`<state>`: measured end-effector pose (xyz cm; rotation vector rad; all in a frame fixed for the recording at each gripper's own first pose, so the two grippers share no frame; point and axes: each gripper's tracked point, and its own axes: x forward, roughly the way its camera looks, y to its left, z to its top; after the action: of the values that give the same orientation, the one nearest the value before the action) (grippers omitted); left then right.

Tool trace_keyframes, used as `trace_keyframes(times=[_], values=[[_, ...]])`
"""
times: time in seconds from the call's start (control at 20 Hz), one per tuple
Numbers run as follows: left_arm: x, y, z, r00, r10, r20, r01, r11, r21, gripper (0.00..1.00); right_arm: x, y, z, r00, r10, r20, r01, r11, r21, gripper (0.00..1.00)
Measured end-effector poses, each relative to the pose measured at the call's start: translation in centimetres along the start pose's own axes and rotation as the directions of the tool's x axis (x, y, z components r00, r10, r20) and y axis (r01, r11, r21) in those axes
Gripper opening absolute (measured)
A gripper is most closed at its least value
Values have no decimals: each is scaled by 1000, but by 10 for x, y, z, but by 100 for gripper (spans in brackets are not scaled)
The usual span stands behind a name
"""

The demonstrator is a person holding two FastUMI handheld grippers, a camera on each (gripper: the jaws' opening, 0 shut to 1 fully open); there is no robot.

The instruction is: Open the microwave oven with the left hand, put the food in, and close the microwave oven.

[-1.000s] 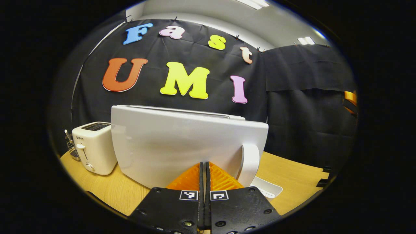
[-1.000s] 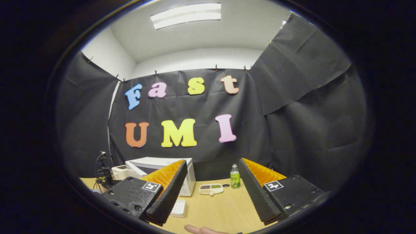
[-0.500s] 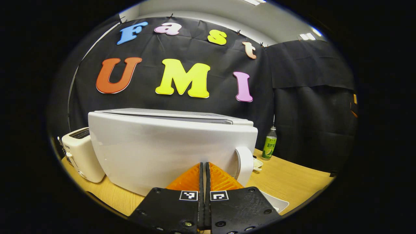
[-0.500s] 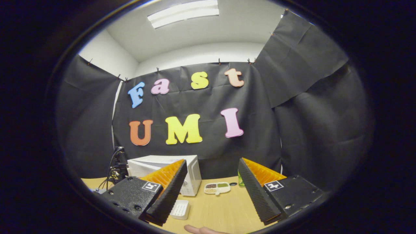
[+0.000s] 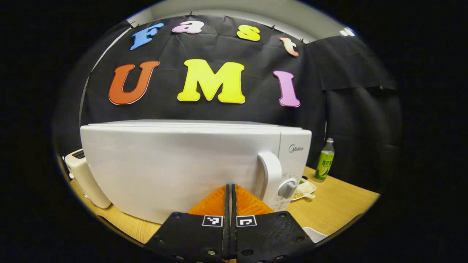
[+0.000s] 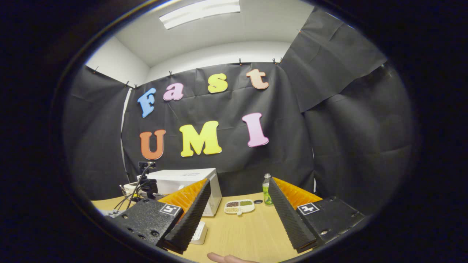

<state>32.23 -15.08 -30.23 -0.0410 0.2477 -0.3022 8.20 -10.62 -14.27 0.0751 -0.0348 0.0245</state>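
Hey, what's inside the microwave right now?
Cannot tell: the microwave oven has its solid white door across the front, hiding the cavity. A divided food tray sits outside on the table.

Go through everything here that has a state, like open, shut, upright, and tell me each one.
microwave door: looks shut, flush with the control panel
left hand-held gripper: shut, empty, tips at the door
right hand-held gripper: open, empty
green bottle: upright, capped
divided dish: on the table, holds food
toaster: upright beside the microwave
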Motion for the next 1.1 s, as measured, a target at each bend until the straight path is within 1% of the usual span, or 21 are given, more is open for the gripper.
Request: trace_keyframes(times=[0.05,0.1,0.2,0.25,0.3,0.35,0.4,0.45,0.5,0.55,0.6,0.65,0.7,0.75,0.8,0.85,0.9,0.95,1.0,1.05,1.1], values=[[1,-1,0,1000,2,-1,-2,1000,4,0,-3,1,2,1000,4,3,-4,1000,3,91],[-1,0,-2,1000,7,-10,-7,1000,1,0,-6,0,1,1000,3,0,-3,1000,4,100],[0,-2,-3,1000,13,-22,-13,1000,-11,0,-11,-1,0,1000,-9,-17,9,1000,0,100],[-4,-4,-11,998,13,-64,-14,1000,-22,9,-14,-3,-3,999,-20,-34,20,1000,-6,100],[-11,-5,-19,995,22,-99,-23,1000,-17,0,-18,-10,-4,997,-60,-46,59,998,-22,91],[-18,-4,-21,994,31,-107,-31,1000,6,0,-22,-18,-4,994,-97,-55,94,995,-43,90],[-26,-6,-22,994,33,-106,-31,999,21,0,-28,-19,-5,991,-112,-69,108,993,-55,90],[-38,-11,-21,994,21,-106,-19,1000,18,0,-35,-16,-8,990,-114,-87,110,992,-55,100],[-47,-18,-20,995,-2,-102,2,1000,-2,14,-40,-15,-8,988,-121,-101,116,992,-53,91],[-59,-24,-18,995,-15,-103,13,1000,-22,24,-45,-15,-7,986,-126,-108,121,991,-53,100],[-73,-25,-14,995,-6,-99,3,1000,-30,21,-50,-14,-5,986,-128,-109,123,991,-58,91],[-88,-25,-7,996,10,-88,-13,1000,-28,47,-57,-11,-1,986,-132,-104,125,990,-65,91],[-101,-26,1,997,21,-73,-23,999,-24,52,-62,-9,5,986,-141,-94,134,988,-74,100],[-115,-26,12,998,35,-54,-36,999,-20,40,-68,-9,10,985,-151,-80,145,986,-81,100],[-129,-27,22,999,43,-30,-44,999,-20,53,-74,-7,15,985,-160,-67,155,984,-85,91],[-144,-28,35,999,50,-10,-50,998,-23,56,-79,-3,21,985,-164,-55,159,983,-89,100],[-157,-27,47,998,64,8,-64,998,-27,57,-83,1,27,985,-164,-44,160,983,-88,91],[-171,-25,59,996,84,20,-83,996,-32,65,-87,4,34,986,-164,-33,161,983,-83,92],[-185,-23,70,995,98,32,-97,995,-35,84,-93,8,42,987,-162,-21,160,984,-77,91],[-199,-22,83,993,112,43,-110,993,-45,93,-97,11,50,987,-159,-10,158,985,-73,91],[-214,-22,95,991,116,62,-113,992,-51,94,-101,13,56,988,-157,4,157,985,-71,91]])
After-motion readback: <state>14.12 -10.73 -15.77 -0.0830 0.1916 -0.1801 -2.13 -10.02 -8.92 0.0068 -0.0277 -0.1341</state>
